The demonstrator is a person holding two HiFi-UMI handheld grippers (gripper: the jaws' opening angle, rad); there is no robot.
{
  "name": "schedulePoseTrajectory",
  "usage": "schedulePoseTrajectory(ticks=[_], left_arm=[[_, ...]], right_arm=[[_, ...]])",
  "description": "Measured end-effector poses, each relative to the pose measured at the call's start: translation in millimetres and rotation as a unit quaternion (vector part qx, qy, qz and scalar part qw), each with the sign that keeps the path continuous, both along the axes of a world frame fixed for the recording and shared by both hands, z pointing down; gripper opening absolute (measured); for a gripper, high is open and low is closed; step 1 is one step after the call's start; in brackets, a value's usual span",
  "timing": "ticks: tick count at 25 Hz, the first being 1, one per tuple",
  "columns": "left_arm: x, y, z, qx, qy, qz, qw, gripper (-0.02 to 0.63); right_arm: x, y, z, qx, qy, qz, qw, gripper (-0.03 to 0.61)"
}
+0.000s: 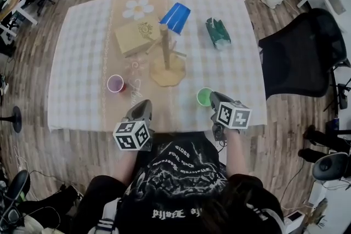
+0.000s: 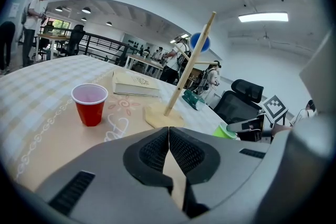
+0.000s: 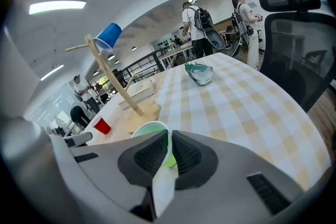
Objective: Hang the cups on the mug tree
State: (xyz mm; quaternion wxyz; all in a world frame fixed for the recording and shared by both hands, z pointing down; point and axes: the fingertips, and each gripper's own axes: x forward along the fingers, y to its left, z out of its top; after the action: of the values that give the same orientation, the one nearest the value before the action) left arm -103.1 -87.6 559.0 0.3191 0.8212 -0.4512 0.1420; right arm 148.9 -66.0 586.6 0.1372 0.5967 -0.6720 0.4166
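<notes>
Left gripper (image 1: 143, 103) pinched together, empty; right gripper (image 1: 213, 97) clamped on green cup (image 1: 203, 97) rim.

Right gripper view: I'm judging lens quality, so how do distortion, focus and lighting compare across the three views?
Right gripper view: fisheye, black corners, green cup sharp, ceiling light bright. Left gripper view: same curvature, red cup crisp. Head view: table edges bow outward, even light, faint shadows.

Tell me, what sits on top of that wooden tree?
A blue cup hangs near the top of the mug tree. The peg inside it is covered by the cup.
</notes>
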Motion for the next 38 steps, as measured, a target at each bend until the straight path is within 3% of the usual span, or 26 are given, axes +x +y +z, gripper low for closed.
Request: schedulePoseTrajectory(ticks=[17, 24, 38], left_arm=[[-2.8, -7.2, -1.7, 0.005, 0.002, -0.037, 0.9993, 0.021], [-6.5, -9.0, -3.0, 0.006, -0.003, -0.052, 0.9986, 0.021], [-16.5, -6.2, -0.2, 0.000, -0.009, -0.082, 0.9966, 0.021]], right_arm=[[7.5, -60.7, -51.8, 0.077, 0.080, -0.047, 0.993, 0.034], [-0.9, -92.7, -72.2, 0.106, 0.134, -0.093, 0.981, 0.034], [-16.1, -149.3, -96.0, 0.146, 0.169, -0.138, 0.965, 0.034]])
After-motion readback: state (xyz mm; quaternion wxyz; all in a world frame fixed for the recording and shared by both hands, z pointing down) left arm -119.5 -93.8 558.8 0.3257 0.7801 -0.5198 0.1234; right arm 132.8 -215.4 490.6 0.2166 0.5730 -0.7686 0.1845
